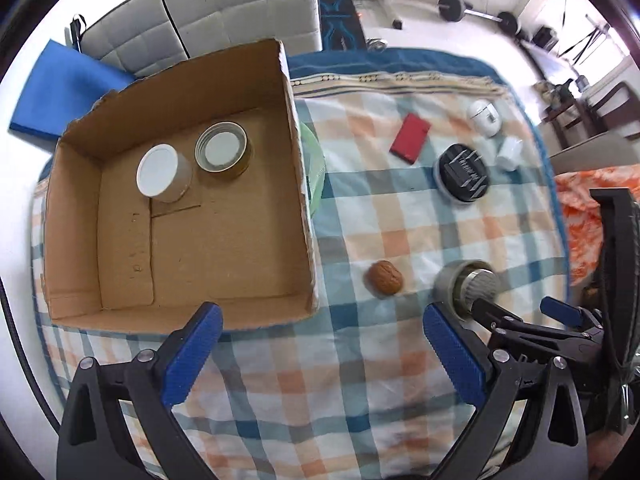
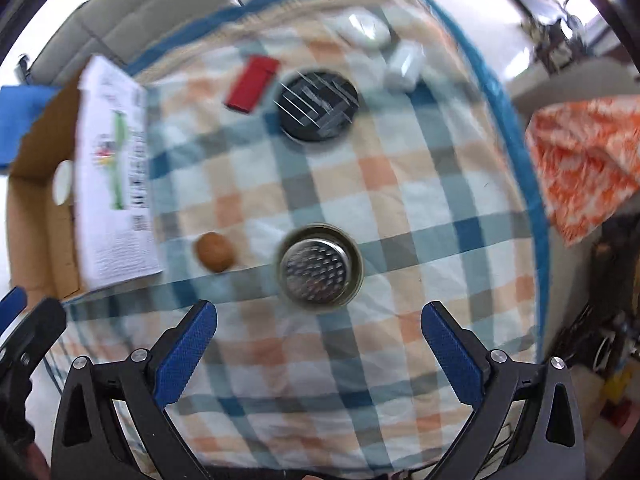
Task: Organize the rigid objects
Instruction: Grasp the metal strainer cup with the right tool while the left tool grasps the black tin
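Above the checked cloth, the right hand-held gripper, wide open and empty, faces the round metal strainer straight ahead; the left hand-held gripper, equally open, sits farther off.

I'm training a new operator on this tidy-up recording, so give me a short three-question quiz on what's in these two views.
1. True or false: the cardboard box already holds two round containers.
2. Which object lies nearest the brown walnut-like object on the checked cloth?
A. the red card case
B. the metal strainer
C. the black round disc
3. Fill in: both the left tongs and the right tongs are ____ and hold nothing.

Key: 1 true; 2 B; 3 open.
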